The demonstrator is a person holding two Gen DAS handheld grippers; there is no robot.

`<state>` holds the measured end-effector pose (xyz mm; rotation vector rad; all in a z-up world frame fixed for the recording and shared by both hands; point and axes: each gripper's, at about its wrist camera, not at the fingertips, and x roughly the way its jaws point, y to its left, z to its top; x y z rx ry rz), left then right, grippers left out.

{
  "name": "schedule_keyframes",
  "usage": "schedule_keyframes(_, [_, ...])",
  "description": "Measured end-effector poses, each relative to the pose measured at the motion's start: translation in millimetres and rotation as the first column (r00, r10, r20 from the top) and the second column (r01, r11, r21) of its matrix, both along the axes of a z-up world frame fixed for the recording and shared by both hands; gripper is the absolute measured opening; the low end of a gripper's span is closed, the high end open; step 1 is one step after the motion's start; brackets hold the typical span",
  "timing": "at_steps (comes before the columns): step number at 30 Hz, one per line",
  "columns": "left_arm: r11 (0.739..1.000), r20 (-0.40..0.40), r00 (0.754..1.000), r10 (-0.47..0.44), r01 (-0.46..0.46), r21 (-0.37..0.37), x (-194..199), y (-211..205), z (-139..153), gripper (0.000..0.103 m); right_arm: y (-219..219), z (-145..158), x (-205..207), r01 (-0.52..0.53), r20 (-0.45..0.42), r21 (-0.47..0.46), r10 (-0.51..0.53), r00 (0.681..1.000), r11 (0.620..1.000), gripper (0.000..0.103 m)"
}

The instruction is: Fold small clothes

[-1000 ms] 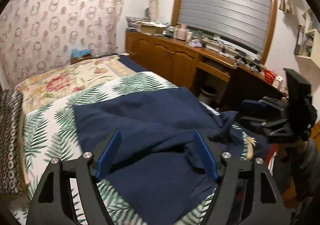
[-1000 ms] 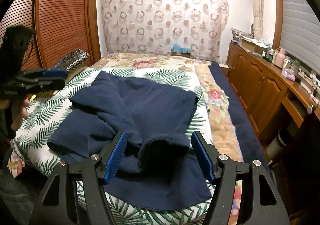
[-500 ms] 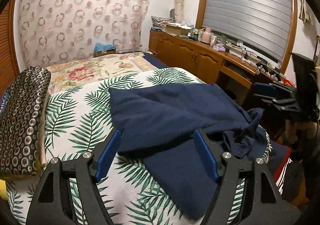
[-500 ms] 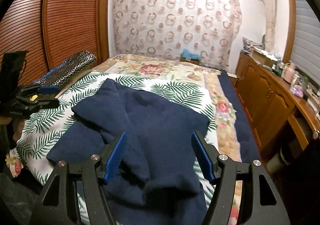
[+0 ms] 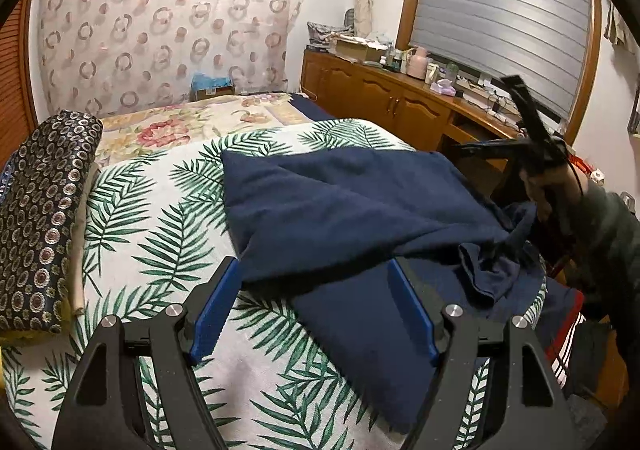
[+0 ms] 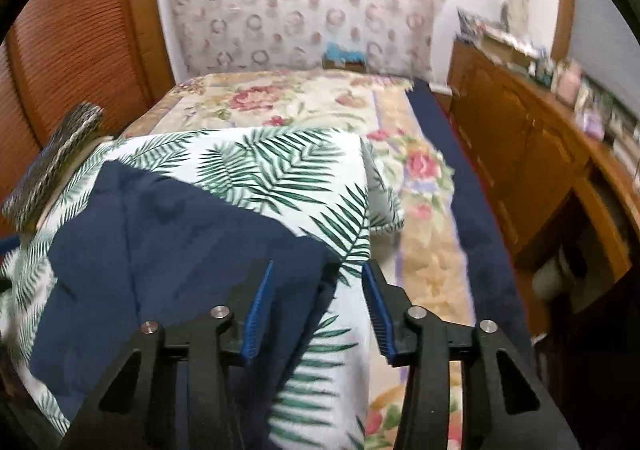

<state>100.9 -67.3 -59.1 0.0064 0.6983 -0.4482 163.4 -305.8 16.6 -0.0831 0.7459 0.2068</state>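
- The left wrist view is showing the whole navy garment (image 5: 360, 218) lying rumpled on the palm-leaf sheet (image 5: 160, 234), with a bunched end at the bed's right edge
- Only this view is catching the right gripper (image 5: 516, 148) from outside, a hand (image 5: 548, 198) holding it above that bunched end
- The left gripper (image 5: 316, 306) is hovering with its fingers spread wide, the garment's near fold lying between them, pads not pressing it
- The right wrist view is blurring; it is showing the garment's far corner (image 6: 168, 250) and the floral bedspread (image 6: 304, 98) beyond
- The right gripper (image 6: 320, 310) has just been narrowing its jaws, a cloth edge sitting between the pads, which are not yet pinching
- A patterned bolster (image 5: 44, 218) is lying along the left side
- A wooden cabinet (image 5: 384, 102) crowded with small items is standing along the right
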Motion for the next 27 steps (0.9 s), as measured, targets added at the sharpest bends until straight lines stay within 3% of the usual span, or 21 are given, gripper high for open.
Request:
schedule_keyframes(4, [1.0,-0.011,1.0,-0.004,0.004,-0.001,2,0,-3,0.076,-4,-12,23,0.011,-0.08,0.097,-0.003,0.997,0.995,0.046])
schedule_keyframes(9, [1.0,-0.018,1.0,-0.01,0.01,0.004,3,-2,-3,0.076,-4,-27,50,0.015,-0.157,0.143,0.008,0.988,0.99,0.046])
schedule_keyframes(11, [1.0,-0.021,1.0,-0.014,0.014,0.005,4,-4,-3,0.076,-1,-27,58,0.004,-0.164,0.168,0.024,0.986,0.986,0.037])
schedule_keyframes(13, [1.0,-0.024,1.0,-0.016,0.017,0.008,3,-5,-4,0.076,2,-28,61,-0.013,-0.172,0.186,0.046,0.984,0.982,0.018])
schedule_keyframes(14, [1.0,-0.027,0.999,-0.018,0.018,0.009,3,-6,-6,0.076,5,-26,62,-0.027,-0.17,0.182,0.059,0.984,0.983,0.015])
schedule_keyframes(17, [1.0,-0.03,0.999,-0.022,0.022,0.012,2,-6,-8,0.076,17,-9,55,-0.072,-0.086,0.126,0.083,0.993,0.989,0.012])
schedule_keyframes(19, [1.0,-0.032,0.999,-0.022,0.022,0.013,1,-6,-10,0.076,25,13,43,-0.069,0.044,0.086,0.066,0.997,0.994,0.011])
schedule_keyframes(23, [1.0,-0.035,0.999,-0.02,0.02,0.008,2,-6,-11,0.076,48,48,18,-0.091,0.28,-0.047,0.101,0.955,0.995,0.011])
schedule_keyframes(25, [1.0,-0.036,0.999,-0.019,0.019,0.007,1,-6,-12,0.076,58,47,16,-0.053,0.317,-0.127,0.091,0.944,0.99,0.011])
schedule_keyframes(27, [1.0,-0.035,0.999,-0.018,0.018,0.009,-1,-5,-12,0.076,60,37,27,-0.045,0.26,-0.162,0.087,0.962,0.986,0.011])
